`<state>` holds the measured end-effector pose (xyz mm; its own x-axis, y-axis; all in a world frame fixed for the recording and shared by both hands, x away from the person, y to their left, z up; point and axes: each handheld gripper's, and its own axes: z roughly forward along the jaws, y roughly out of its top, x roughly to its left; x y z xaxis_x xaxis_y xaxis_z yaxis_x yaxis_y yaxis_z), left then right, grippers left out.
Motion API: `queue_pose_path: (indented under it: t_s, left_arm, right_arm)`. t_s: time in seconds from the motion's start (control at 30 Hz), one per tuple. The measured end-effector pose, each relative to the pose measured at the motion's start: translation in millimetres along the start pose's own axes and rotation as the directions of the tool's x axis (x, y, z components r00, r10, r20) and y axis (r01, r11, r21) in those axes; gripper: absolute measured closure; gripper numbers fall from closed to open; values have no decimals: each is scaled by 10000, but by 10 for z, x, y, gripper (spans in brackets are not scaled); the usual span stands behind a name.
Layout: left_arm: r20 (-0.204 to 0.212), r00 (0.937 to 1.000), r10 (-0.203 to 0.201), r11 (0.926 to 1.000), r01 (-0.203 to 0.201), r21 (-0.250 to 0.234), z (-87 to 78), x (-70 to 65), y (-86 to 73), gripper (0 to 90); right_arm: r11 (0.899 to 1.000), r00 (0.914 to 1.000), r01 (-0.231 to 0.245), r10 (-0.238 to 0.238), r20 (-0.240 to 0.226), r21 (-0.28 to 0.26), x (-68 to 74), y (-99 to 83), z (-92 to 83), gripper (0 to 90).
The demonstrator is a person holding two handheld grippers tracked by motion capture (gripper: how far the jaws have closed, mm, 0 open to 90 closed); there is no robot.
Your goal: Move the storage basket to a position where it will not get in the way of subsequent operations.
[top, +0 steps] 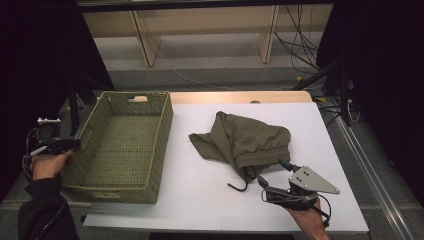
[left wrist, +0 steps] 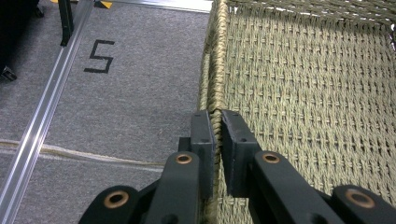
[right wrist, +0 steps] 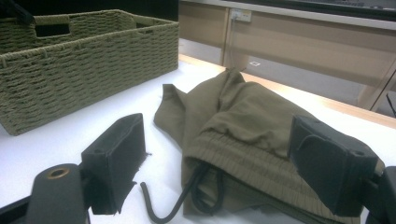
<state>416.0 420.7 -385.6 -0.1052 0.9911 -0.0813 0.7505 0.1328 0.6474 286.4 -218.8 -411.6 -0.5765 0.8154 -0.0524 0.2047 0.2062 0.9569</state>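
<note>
1. Woven green basket (top: 122,145) sits at the counter's (top: 200,200) left edge; left gripper (left wrist: 217,135) fingers pinch its side rim.
2. Olive trousers (top: 245,142) lie crumpled mid-counter, right of the basket.
3. Right gripper (top: 272,180) fingers stand spread at the waistband, drawstring (right wrist: 161,207) between them.

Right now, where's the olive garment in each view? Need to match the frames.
High view: olive garment lies crumpled on the white table, right of centre, just ahead of the right gripper.
Left gripper view: not in it; the left gripper is clamped on the basket rim.
Right gripper view: garment centre to right, between the open jaws, drawstring at the bottom.
Shared landmark: the woven basket.
</note>
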Motion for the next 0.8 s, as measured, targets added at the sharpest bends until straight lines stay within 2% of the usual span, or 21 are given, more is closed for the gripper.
queue_pose_path:
  t_s: [0.27,0.4,0.53,0.63,0.8]
  left_arm:
    - [-100,9999,112,9999,-112,80,-6,-24,6,837]
    - [209,9998,-17,9999,14,119,-14,8,4,840]
    - [70,9998,172,9997,-173,187,-18,-29,12,842]
    - [158,9999,29,10000,-30,61,-8,-17,2,841]
    - [176,9998,22,10000,-23,26,-1,-42,7,841]
  right_arm:
    - [10000,10000,3,-3,20,-5,0,0,-2,200]
    - [10000,10000,23,-23,16,5,2,-1,-5,200]
    - [10000,10000,31,-31,23,7,-2,0,0,201]
    - [10000,10000,54,-54,12,8,5,2,-1,200]
    - [10000,10000,34,-34,4,5,7,3,6,201]
